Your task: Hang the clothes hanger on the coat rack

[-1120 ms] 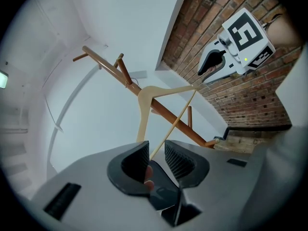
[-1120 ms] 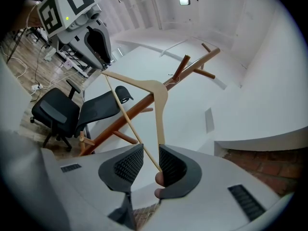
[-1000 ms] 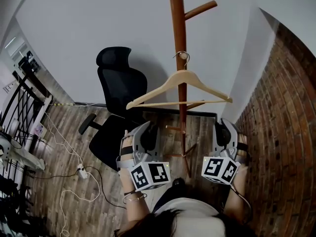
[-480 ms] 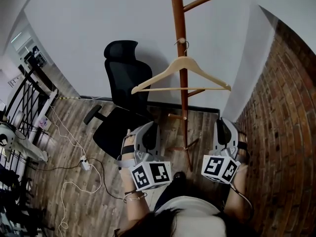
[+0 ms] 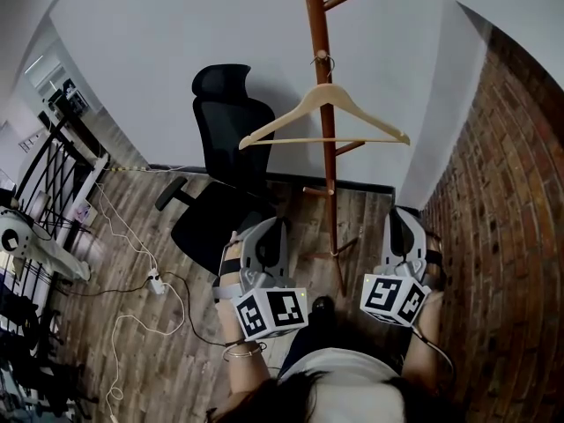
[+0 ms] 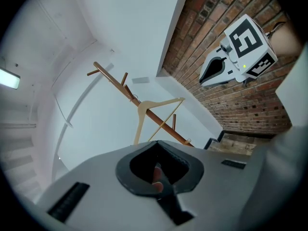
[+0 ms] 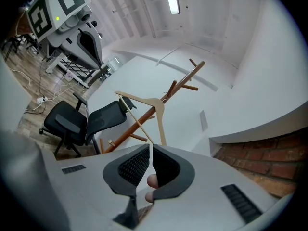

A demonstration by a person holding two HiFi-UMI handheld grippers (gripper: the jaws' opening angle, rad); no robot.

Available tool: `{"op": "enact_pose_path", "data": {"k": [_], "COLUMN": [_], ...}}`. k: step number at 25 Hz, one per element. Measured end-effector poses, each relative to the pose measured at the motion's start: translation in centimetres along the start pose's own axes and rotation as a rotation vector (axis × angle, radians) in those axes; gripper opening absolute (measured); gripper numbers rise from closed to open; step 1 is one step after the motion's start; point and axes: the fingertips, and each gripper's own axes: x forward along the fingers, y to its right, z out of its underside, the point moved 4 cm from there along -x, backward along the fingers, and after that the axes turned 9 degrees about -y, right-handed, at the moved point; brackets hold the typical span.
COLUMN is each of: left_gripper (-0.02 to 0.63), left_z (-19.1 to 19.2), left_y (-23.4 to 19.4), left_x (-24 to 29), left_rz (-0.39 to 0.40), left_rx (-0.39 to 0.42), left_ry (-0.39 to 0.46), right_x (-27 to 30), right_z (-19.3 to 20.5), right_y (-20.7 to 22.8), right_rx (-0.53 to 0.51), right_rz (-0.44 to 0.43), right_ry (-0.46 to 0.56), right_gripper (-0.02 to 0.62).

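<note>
head view: wooden hanger (image 5: pixel 324 117) hangs by own hook on coat rack (image 5: pixel 319 25), free of both tongs. vs a sec ago it sits farther off, so i've backed away. left gripper (image 5: pixel 267 233) & right gripper (image 5: pixel 402 229) low by my body, well apart from it.
left gripper view: jaws shut, empty; wooden hanger (image 6: pixel 144 110) ahead.
right gripper view: jaws closing, thin gap left, nothing between.
task looks done.
</note>
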Motion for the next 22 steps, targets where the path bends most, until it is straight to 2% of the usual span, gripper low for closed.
{"op": "enact_pose_path", "data": {"k": [15,22], "left_gripper": [0.011,0.011], "left_z": [0.2,0.9], "left_y": [1.9,2.9], "left_x": [-3.3,-3.7], "left_rz": [-0.012,-0.004], "left_rx": [-0.024,-0.013], "left_ry": [-0.005,-0.013], "right_x": [-3.0,-4.1], "right_z": [1.6,1.8], "right_y": [-0.6,-1.6], "right_rx": [-0.033,-0.044], "right_rz": [0.042,0.023], "right_ry": [0.022,0.032], "right_gripper": [0.037,0.037]}}
